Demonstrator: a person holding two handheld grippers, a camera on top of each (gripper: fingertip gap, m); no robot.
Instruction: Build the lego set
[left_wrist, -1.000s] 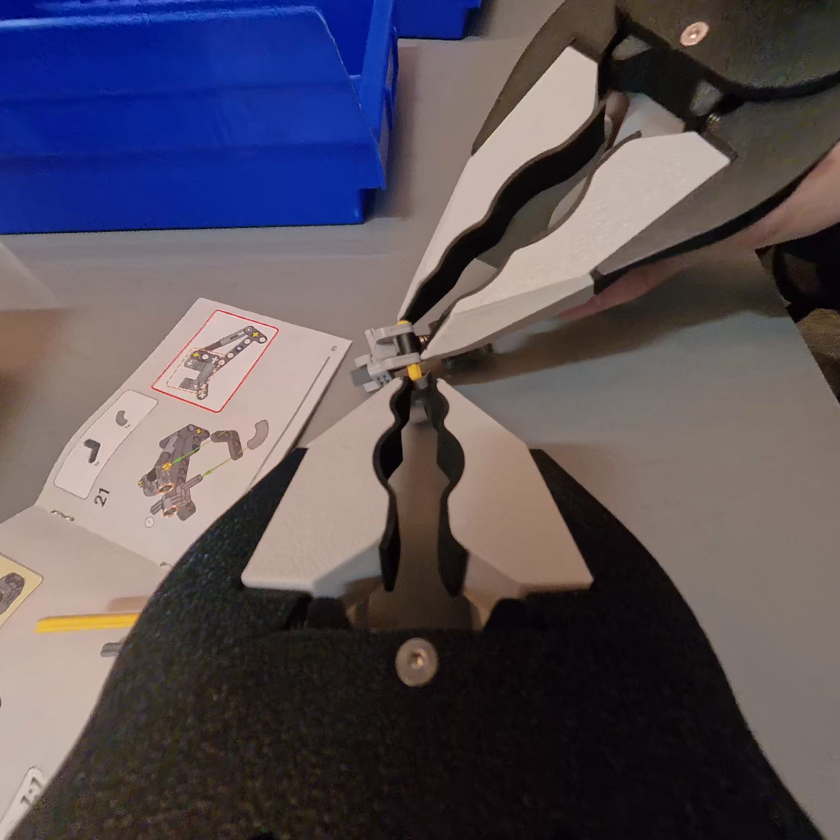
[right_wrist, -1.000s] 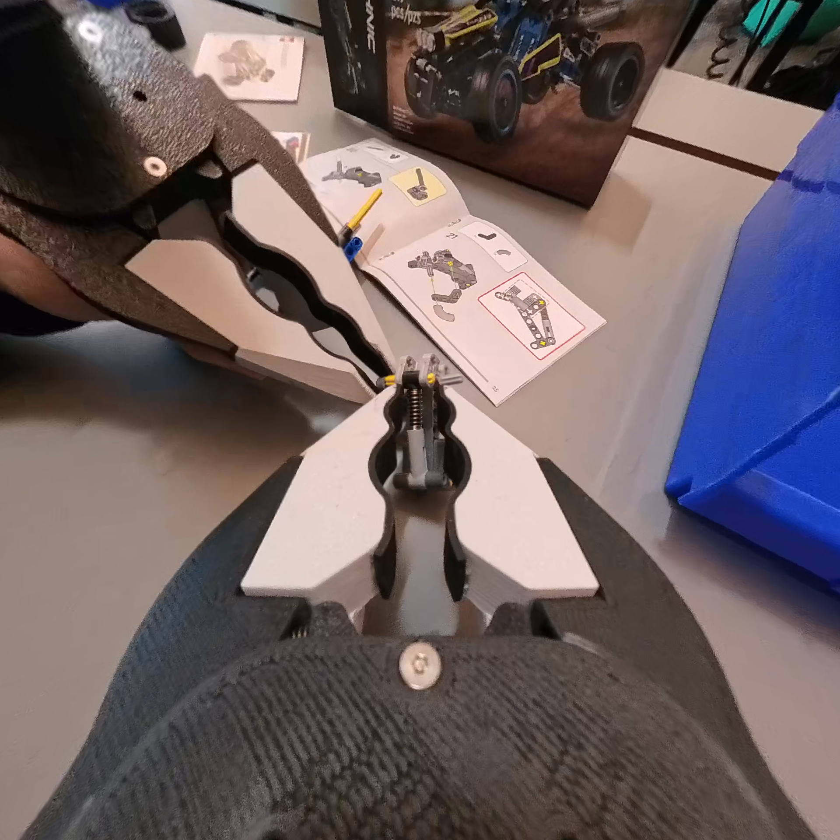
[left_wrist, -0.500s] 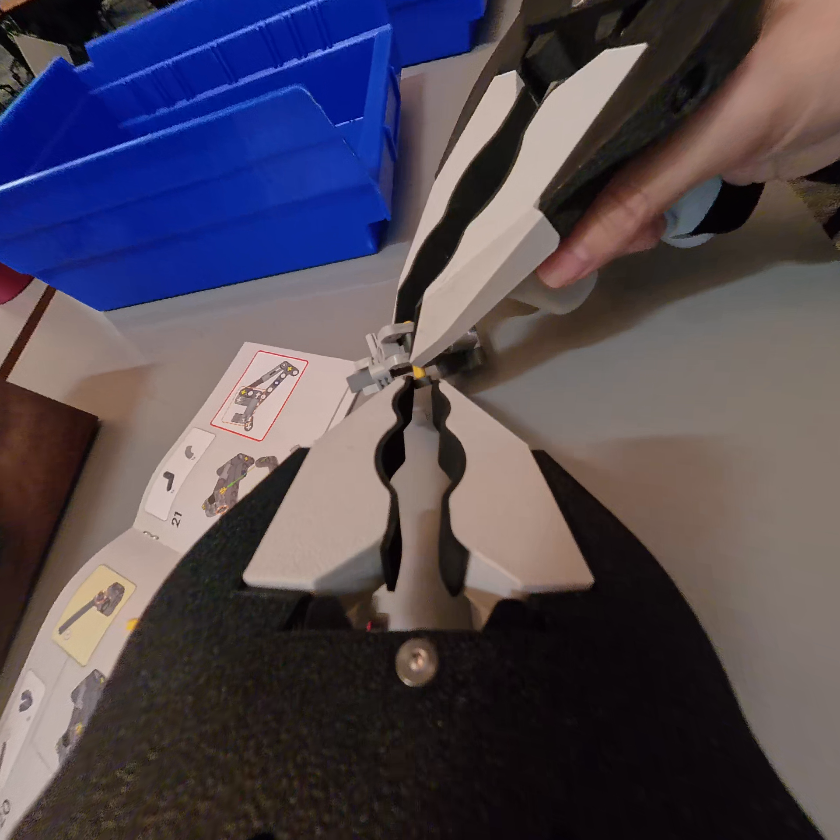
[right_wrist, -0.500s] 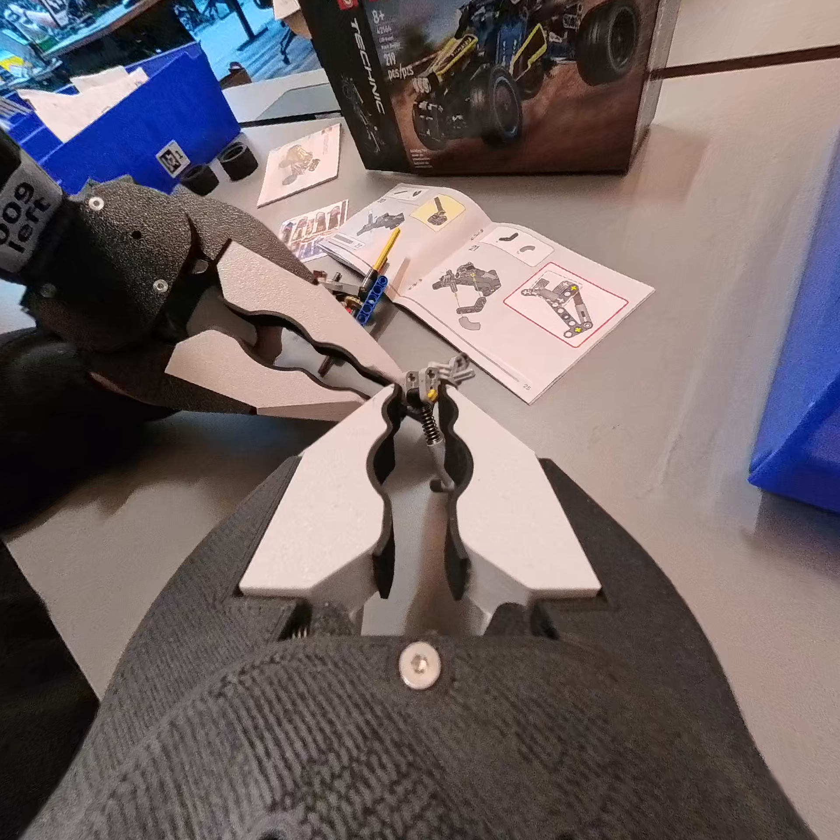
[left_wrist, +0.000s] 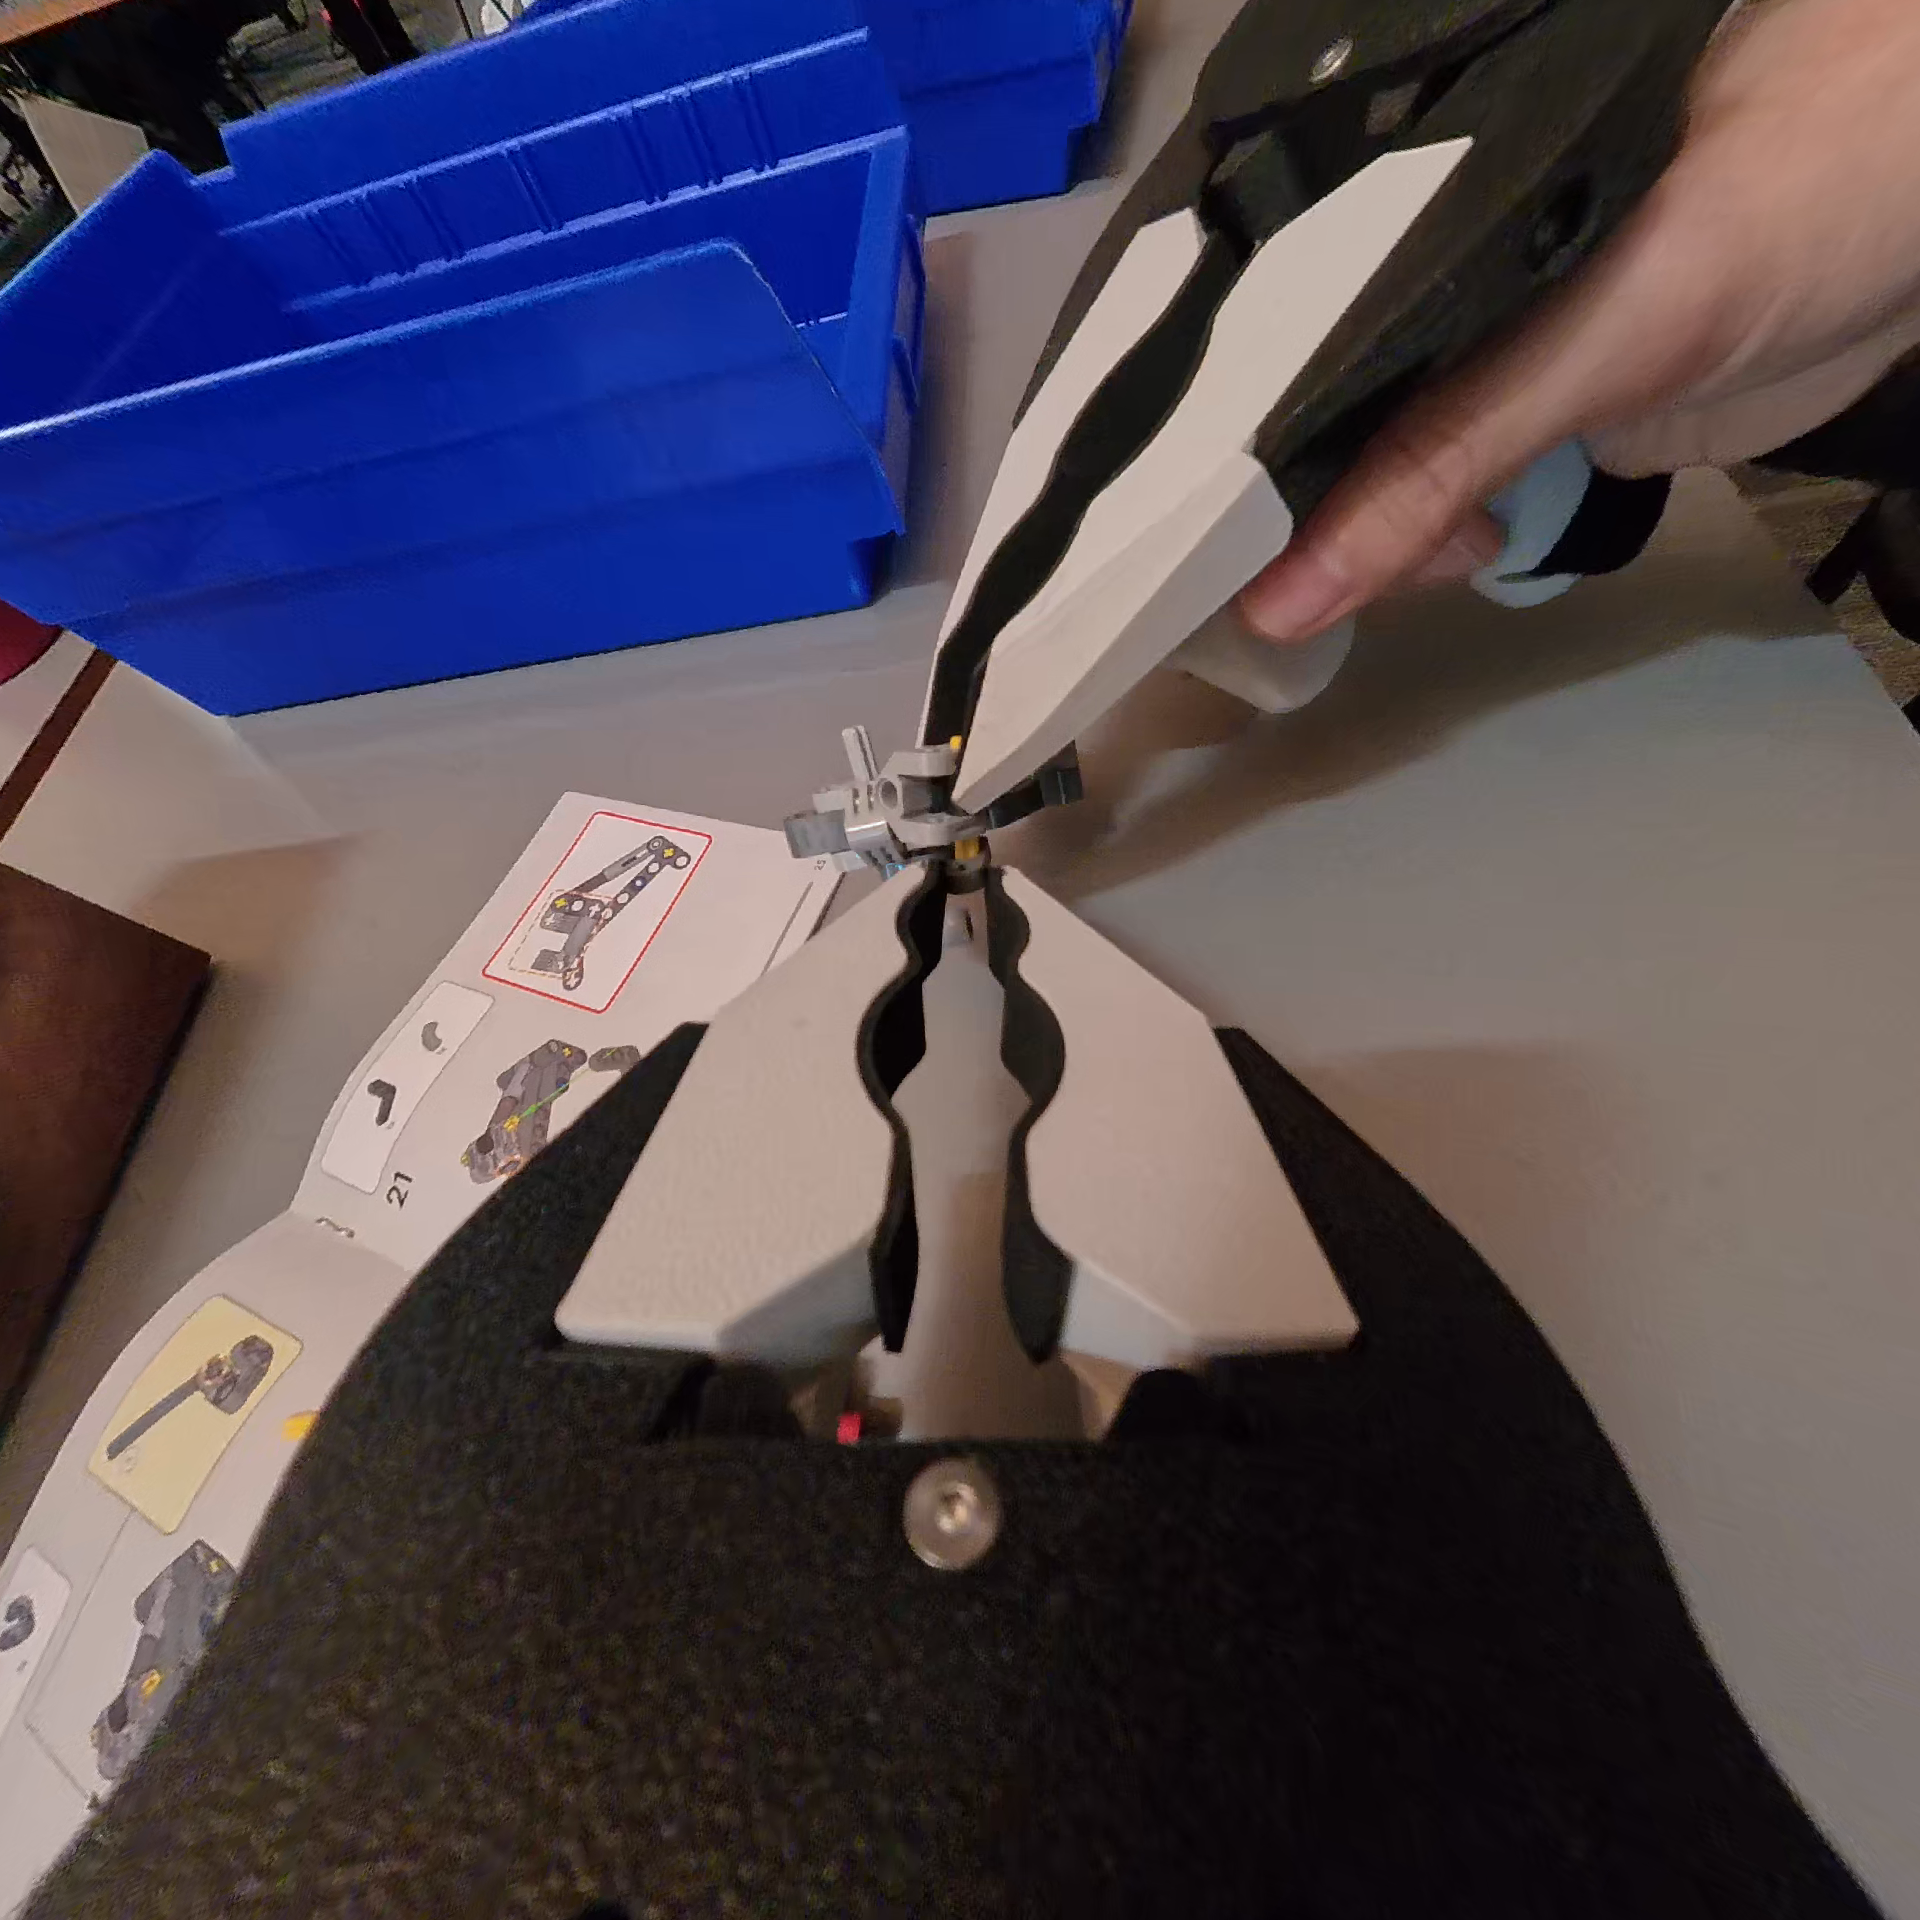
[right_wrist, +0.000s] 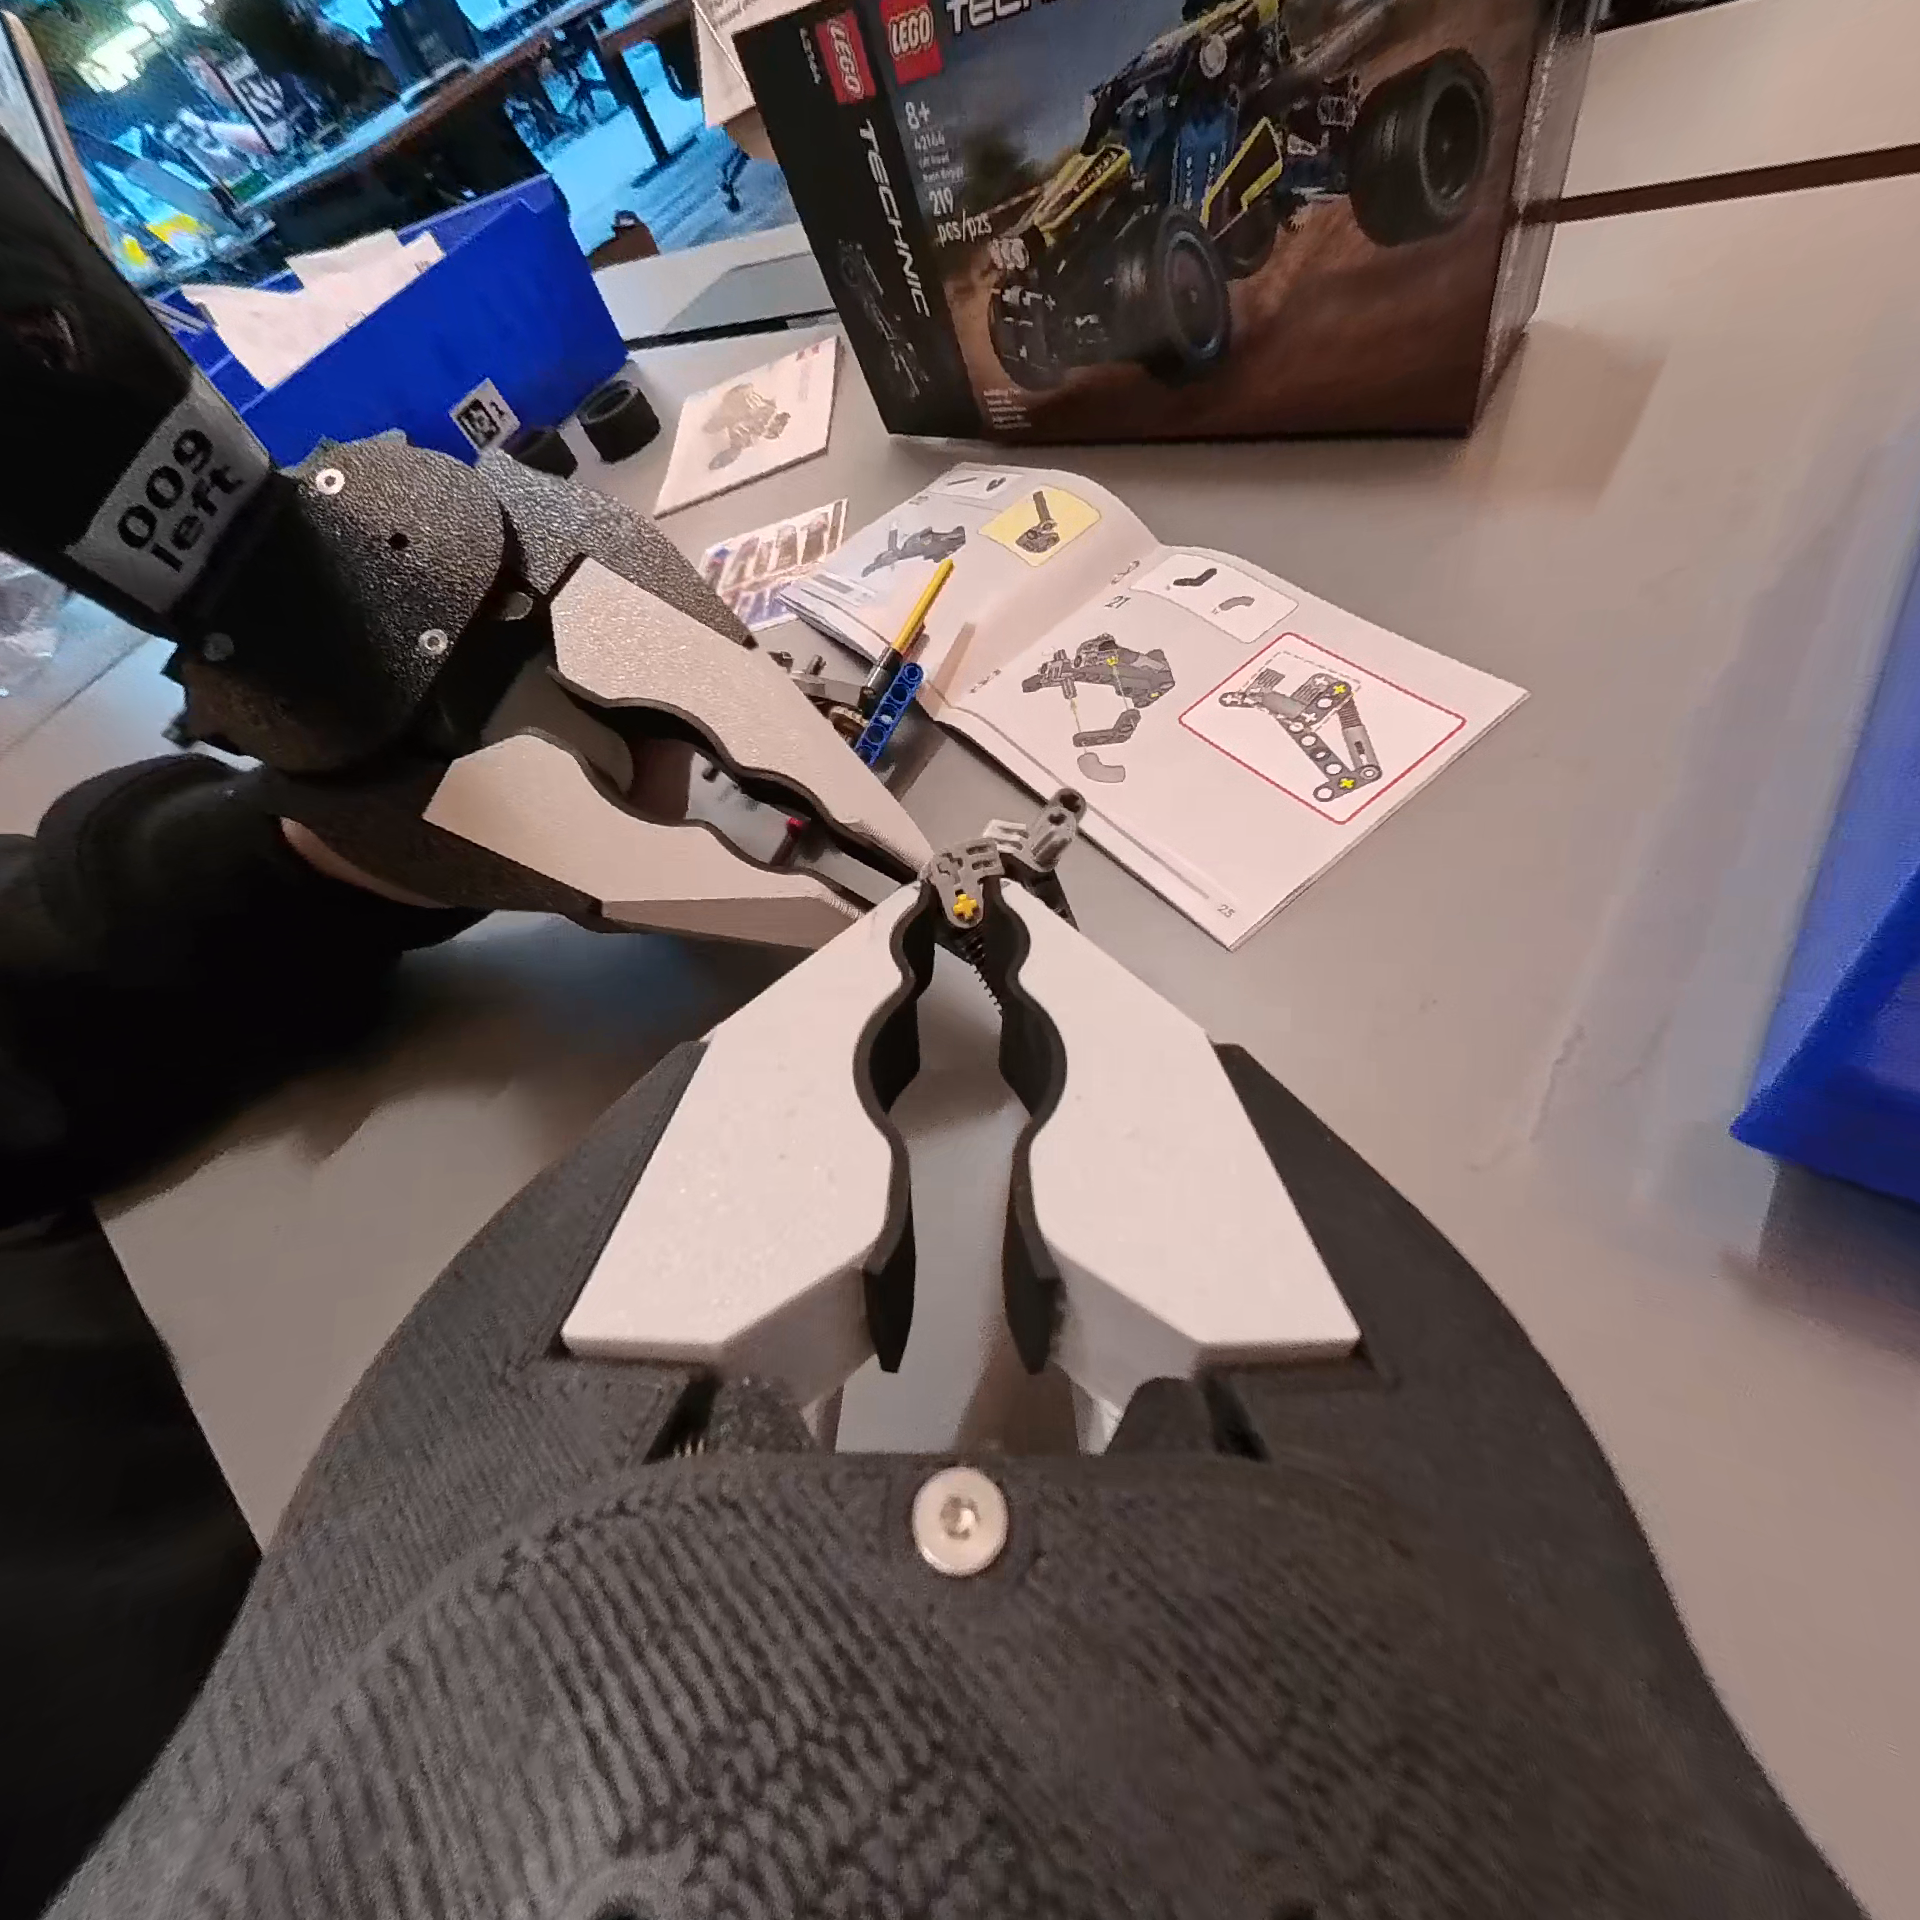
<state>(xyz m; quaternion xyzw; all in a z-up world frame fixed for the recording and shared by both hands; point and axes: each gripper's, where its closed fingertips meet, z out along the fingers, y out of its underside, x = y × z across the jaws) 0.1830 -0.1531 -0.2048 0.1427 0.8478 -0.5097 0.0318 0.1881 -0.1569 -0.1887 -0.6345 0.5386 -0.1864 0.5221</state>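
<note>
A small grey lego assembly (left_wrist: 883, 816) with a yellow axle end and a black spring (right_wrist: 982, 971) is held above the grey table between both grippers. My left gripper (left_wrist: 958, 883) is shut on its near end; it also shows in the right wrist view (right_wrist: 902, 883), coming in from the left. My right gripper (right_wrist: 962, 902) is shut on the assembly around the spring, and in the left wrist view (left_wrist: 948, 774) it comes down from the upper right, held by a hand. The open instruction booklet (left_wrist: 582, 935) lies just beyond and also shows in the right wrist view (right_wrist: 1247, 727).
Blue bins (left_wrist: 468, 395) stand at the back left, and another blue bin (right_wrist: 1849, 935) is at the right edge. The lego box (right_wrist: 1195, 229) stands behind the booklet. A yellow axle and a blue beam (right_wrist: 899, 675) lie by the booklet, with black tyres (right_wrist: 618, 416) farther back. My left and right fingertips are right by each other.
Both grippers have tilted and lifted with the assembly still held between them. The assembly has turned, so the spring now lies slanted between the right fingers.
</note>
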